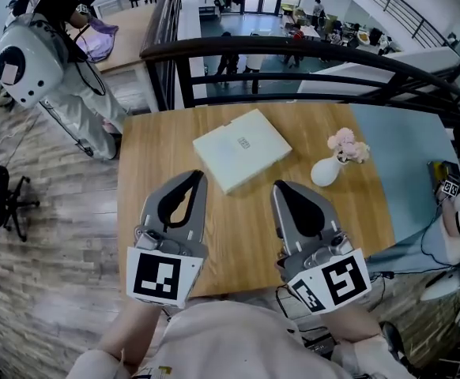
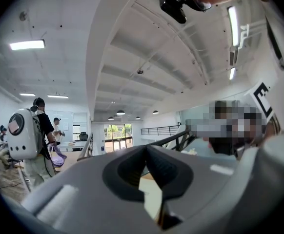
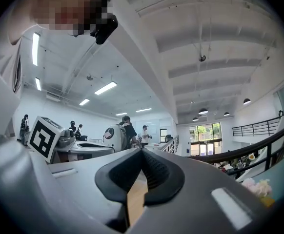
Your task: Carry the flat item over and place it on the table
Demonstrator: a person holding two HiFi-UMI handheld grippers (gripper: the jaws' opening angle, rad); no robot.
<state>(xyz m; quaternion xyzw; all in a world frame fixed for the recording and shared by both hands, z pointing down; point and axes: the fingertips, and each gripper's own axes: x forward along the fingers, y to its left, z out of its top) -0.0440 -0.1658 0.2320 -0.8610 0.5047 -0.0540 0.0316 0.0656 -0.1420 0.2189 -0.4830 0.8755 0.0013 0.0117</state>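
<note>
Now: flat box on the table, both my grippers shut and empty

The flat white box (image 1: 243, 148) lies on the wooden table (image 1: 151, 164), towards its far middle, turned at an angle to the table's edges. The mark on its lid is too small to read. Right of it, apart, stands a white vase (image 1: 325, 172) with pink flowers (image 1: 347, 144). My left gripper (image 1: 196, 174) and right gripper (image 1: 280, 185) hang over the near part, short of the box, each with its jaws pressed together on nothing. They and my body hide the table's near edge. In the left gripper view a pale patch shows under the closed tips; I cannot tell whether it is table or box. Beyond the far edge runs a dark railing (image 1: 293, 54).
</note>
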